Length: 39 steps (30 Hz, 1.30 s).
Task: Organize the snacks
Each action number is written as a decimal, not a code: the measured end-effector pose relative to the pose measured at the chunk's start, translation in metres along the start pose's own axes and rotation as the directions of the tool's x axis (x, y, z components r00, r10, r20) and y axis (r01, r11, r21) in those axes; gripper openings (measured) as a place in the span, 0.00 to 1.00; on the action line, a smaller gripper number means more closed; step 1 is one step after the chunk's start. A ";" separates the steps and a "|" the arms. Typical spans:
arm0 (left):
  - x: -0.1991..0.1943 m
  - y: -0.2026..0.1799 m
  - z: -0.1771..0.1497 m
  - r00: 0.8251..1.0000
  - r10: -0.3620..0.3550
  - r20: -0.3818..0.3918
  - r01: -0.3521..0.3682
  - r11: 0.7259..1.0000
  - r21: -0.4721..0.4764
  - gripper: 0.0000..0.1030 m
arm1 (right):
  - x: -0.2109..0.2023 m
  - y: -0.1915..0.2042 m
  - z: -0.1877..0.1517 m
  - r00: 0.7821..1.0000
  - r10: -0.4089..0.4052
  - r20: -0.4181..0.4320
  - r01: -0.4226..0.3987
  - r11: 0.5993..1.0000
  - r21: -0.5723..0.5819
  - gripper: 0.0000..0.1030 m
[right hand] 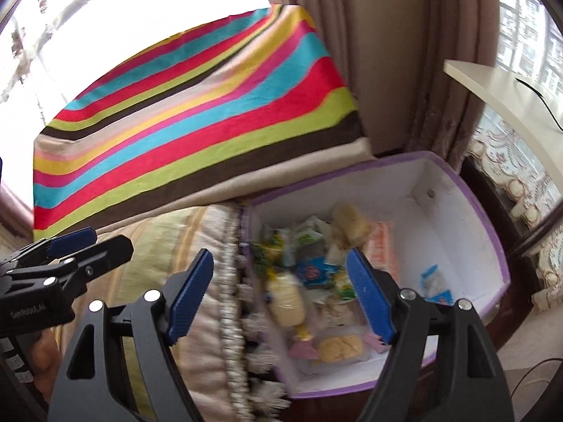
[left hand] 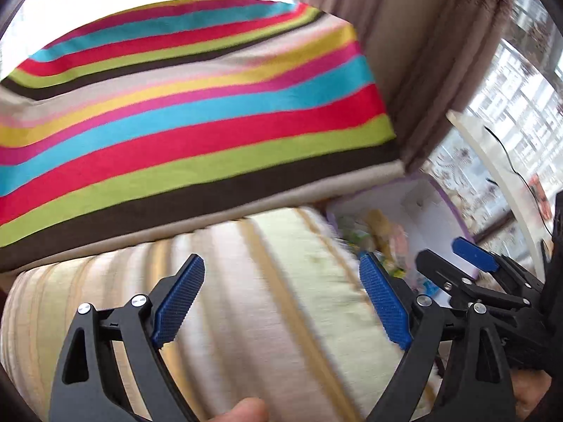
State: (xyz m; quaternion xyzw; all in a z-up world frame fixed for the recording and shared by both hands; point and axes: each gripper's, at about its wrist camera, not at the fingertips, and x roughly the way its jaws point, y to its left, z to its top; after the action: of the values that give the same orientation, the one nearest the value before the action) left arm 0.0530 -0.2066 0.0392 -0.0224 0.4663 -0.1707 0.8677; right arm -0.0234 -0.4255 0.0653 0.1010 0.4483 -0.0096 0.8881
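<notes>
the snacks (right hand: pixel 316 274) lie heaped in the white, purple-rimmed box (right hand: pixel 492 242), lower centre to right of the right wrist view, directly ahead of and below the right gripper (right hand: pixel 281 295), whose fingers stand wide and empty. the left gripper (left hand: pixel 281 302), fingers also wide and empty, faces the striped cushion (left hand: pixel 246 299); the box sits to its right, so the right hand looks nearer.
</notes>
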 end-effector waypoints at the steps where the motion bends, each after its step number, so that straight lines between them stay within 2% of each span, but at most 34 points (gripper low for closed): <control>1: -0.010 0.026 -0.004 0.997 0.067 0.030 -0.066 0.997 -0.044 0.84 | 0.004 0.022 0.004 1.000 0.031 -0.005 -0.031 0.999 -0.032 0.79; 3: -0.027 0.075 -0.016 0.978 0.195 0.071 -0.186 0.976 -0.115 0.90 | 0.015 0.066 0.005 0.997 0.076 -0.016 -0.077 0.992 -0.096 0.79; 5: -0.040 0.116 -0.030 0.960 0.268 0.083 -0.249 0.950 -0.188 0.89 | 0.027 0.105 0.004 0.996 0.086 -0.029 -0.089 0.985 -0.147 0.79; 8: -0.048 0.162 -0.049 0.948 0.314 0.043 -0.291 0.916 -0.277 0.89 | 0.042 0.150 0.000 0.995 0.088 -0.044 -0.095 0.976 -0.196 0.79; 10: -0.051 0.176 -0.060 0.950 0.310 0.030 -0.286 0.908 -0.305 0.89 | 0.045 0.169 -0.005 0.996 0.084 -0.033 -0.089 0.972 -0.216 0.80; 11: -0.050 0.180 -0.065 0.953 0.303 0.029 -0.280 0.910 -0.305 0.89 | 0.048 0.176 -0.009 0.998 0.061 -0.021 -0.064 0.971 -0.229 0.82; 12: -0.049 0.180 -0.069 0.953 0.302 0.031 -0.280 0.915 -0.290 0.89 | 0.053 0.179 -0.012 0.999 0.030 -0.019 -0.034 0.970 -0.239 0.93; 13: -0.045 0.177 -0.072 0.949 0.314 0.031 -0.295 0.917 -0.269 0.89 | 0.062 0.179 -0.016 0.999 0.008 -0.038 -0.016 0.972 -0.235 0.99; 14: -0.040 0.174 -0.074 0.940 0.338 0.032 -0.321 0.915 -0.245 0.89 | 0.072 0.178 -0.020 0.998 0.001 -0.067 -0.016 0.975 -0.220 0.99; 17: -0.032 0.165 -0.075 0.918 0.393 0.043 -0.376 0.902 -0.210 0.90 | 0.076 0.182 -0.022 0.999 -0.025 -0.041 0.014 0.970 -0.242 0.99; 22: -0.033 0.167 -0.079 0.920 0.387 0.061 -0.366 0.904 -0.219 0.90 | 0.076 0.183 -0.024 0.999 -0.026 -0.045 0.015 0.971 -0.238 0.99; 26: -0.033 0.173 -0.081 0.930 0.360 0.075 -0.334 0.913 -0.234 0.89 | 0.076 0.182 -0.025 0.998 -0.014 -0.055 0.001 0.974 -0.226 0.99; 33: -0.036 0.176 -0.083 0.936 0.340 0.088 -0.311 0.918 -0.244 0.89 | 0.078 0.179 -0.019 0.997 -0.015 -0.069 -0.001 0.974 -0.227 0.99; 39: -0.034 0.174 -0.082 0.931 0.354 0.087 -0.325 0.915 -0.241 0.89 | 0.078 0.180 -0.019 0.998 -0.015 -0.069 -0.001 0.974 -0.225 0.99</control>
State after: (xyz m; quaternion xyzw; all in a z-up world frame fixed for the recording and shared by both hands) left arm 0.0163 -0.0225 -0.0144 -0.0490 0.4225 0.0378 0.9042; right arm 0.0272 -0.2402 0.0224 -0.0015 0.4777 0.0418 0.8775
